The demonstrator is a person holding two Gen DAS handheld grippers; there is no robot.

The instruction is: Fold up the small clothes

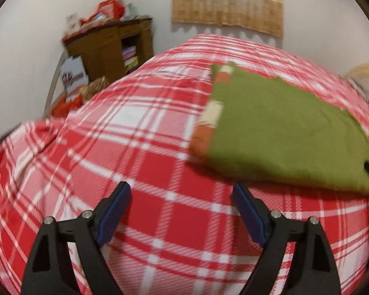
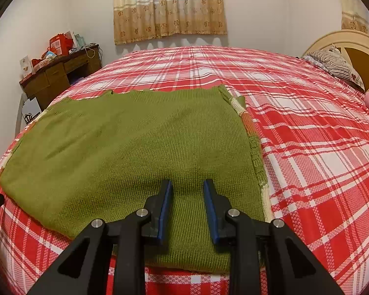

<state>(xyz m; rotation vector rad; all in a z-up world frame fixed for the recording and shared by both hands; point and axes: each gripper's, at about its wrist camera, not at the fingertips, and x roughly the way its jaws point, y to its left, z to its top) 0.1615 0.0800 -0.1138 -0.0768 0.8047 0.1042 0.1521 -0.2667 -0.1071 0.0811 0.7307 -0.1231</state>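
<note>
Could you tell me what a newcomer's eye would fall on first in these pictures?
A green sweater lies flat on the red plaid bedspread. The right gripper is over its near edge, jaws apart with nothing between them. The left gripper is open over bare bedspread beside it.

Green knitted sweater lying flat on the red plaid bedspread, its body folded into a rough rectangle; cream-and-orange striped trim showing along its side edges; surface smooth, lying unheld.

Left gripper hangs wide open over the plaid bed, empty, the green sweater beyond its right finger.
</note>
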